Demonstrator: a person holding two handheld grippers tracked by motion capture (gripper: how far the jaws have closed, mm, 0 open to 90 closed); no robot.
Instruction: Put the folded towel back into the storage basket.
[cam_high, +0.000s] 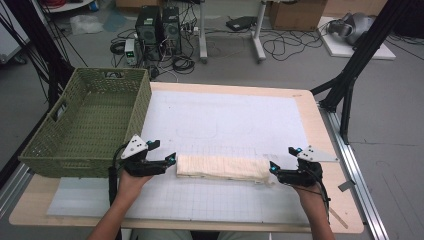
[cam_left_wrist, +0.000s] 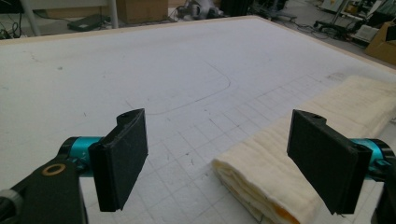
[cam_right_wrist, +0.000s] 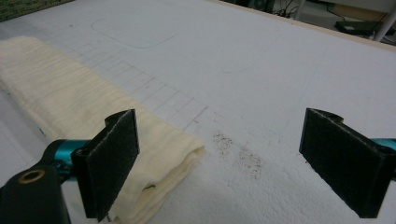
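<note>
**Folded cloth between two open hand-held grippers**

We take the folded cream cloth (cam_high: 222, 169) as our landmark. It lies flat on the white gridded mat (cam_high: 225, 120) that covers the tabletop (cam_high: 320, 150), a long narrow bundle running left to right near the person's edge.

Just off the cloth's left end we see the left hand-held gripper (cam_high: 170, 160), held in the person's left hand (cam_high: 131, 180). Its jaws stand wide apart and hold nothing. In the left gripper view (cam_left_wrist: 229, 158) the near end of the cloth (cam_left_wrist: 280, 158) sits low between the two black pads, closer to the right-hand pad, and neither pad presses on it.

Just off the cloth's right end is the right hand-held gripper (cam_high: 272, 167), held in the right hand (cam_high: 307, 192). Its jaws too are wide and empty. In the right gripper view (cam_right_wrist: 224, 163) the cloth's corner (cam_right_wrist: 154, 154) passes behind the left-hand pad, while the other pad stands well clear over bare mat; we cannot tell whether that nearer pad touches the fabric. A patch of dark specks (cam_right_wrist: 238, 154) marks the mat just beside that corner.

Beyond the cloth's left end, farther from the person, a green woven basket (cam_high: 80, 150) stands at the tabletop's left edge, apart from the cloth.
</note>
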